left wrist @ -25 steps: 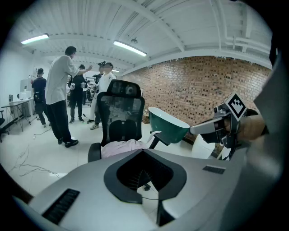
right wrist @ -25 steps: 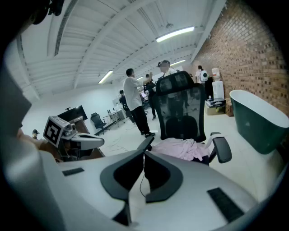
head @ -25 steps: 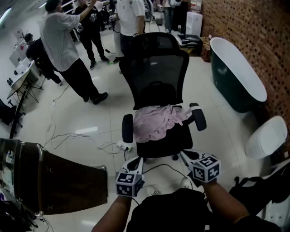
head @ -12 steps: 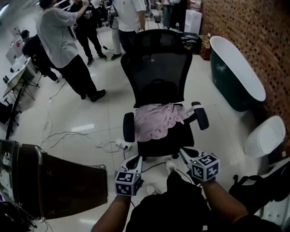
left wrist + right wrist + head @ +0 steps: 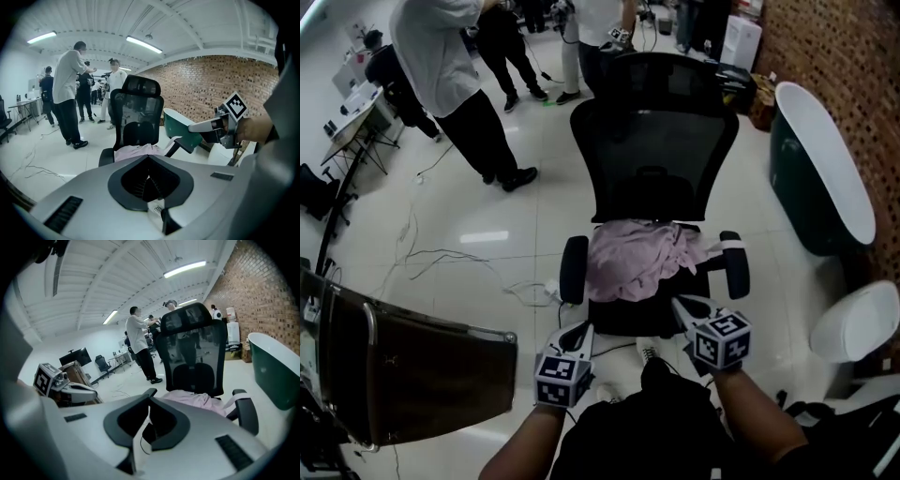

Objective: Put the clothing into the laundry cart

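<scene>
A crumpled pink garment (image 5: 636, 259) lies on the seat of a black mesh office chair (image 5: 661, 150). The garment also shows in the left gripper view (image 5: 136, 151) and the right gripper view (image 5: 197, 400). The laundry cart (image 5: 403, 370), a dark brown fabric bin on a metal frame, stands at the lower left. My left gripper (image 5: 579, 328) hangs just short of the seat's front left corner, jaws together and empty. My right gripper (image 5: 682, 304) sits near the seat's front right edge, shut with nothing between its jaws.
A dark green bathtub (image 5: 820, 178) stands against the brick wall at the right, with a white rounded fixture (image 5: 858, 323) below it. Several people (image 5: 450, 75) stand behind the chair at the upper left. Cables (image 5: 441, 267) and a power strip (image 5: 551, 292) lie on the white floor.
The view has drawn a little closer to the chair, which now sits further right. Both grippers stay low in front of the seat, jaws unchanged.
</scene>
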